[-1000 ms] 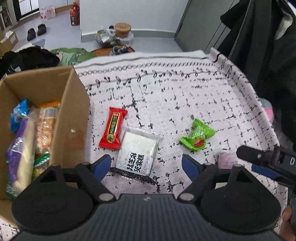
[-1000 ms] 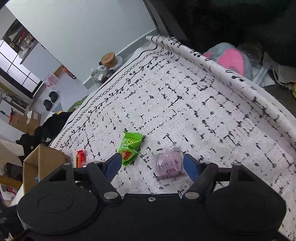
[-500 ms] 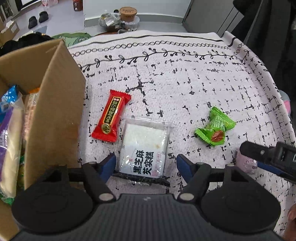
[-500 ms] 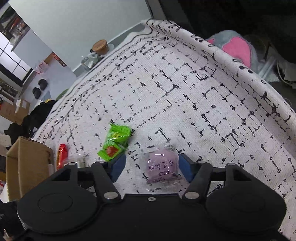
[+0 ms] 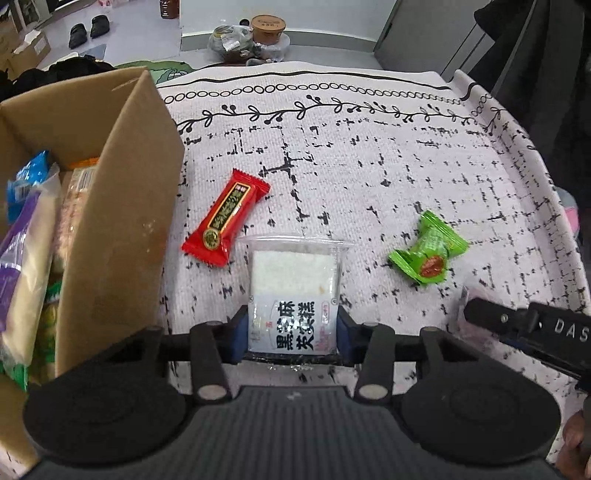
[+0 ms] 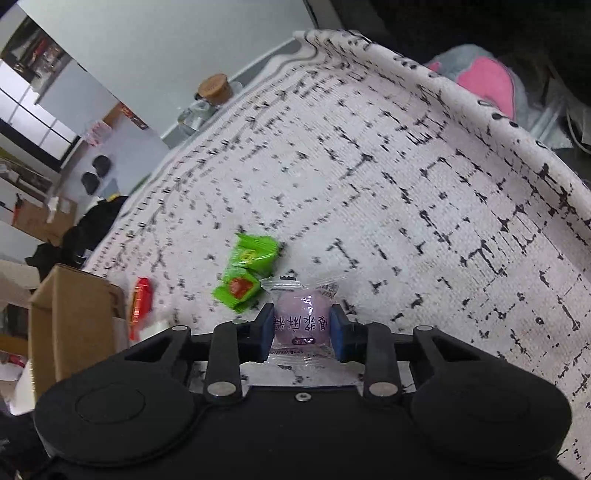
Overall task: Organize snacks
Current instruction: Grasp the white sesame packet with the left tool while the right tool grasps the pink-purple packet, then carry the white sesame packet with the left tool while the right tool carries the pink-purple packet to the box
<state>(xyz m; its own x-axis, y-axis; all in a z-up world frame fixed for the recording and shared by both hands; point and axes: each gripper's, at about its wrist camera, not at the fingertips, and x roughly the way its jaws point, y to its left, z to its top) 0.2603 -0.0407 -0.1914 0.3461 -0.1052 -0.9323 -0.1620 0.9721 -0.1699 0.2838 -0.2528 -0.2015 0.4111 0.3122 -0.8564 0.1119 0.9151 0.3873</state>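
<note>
While jaws just closed, white cake packet [image 5: 293,295] pinched between left claw [image 5: 291,334] pads

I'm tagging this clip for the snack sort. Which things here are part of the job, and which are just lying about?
Job:
white cake pack, in left gripper
purple mochi, in right gripper
red bar
green candy
box of snacks

Lying about:
slippers
jar
pink plush
</note>
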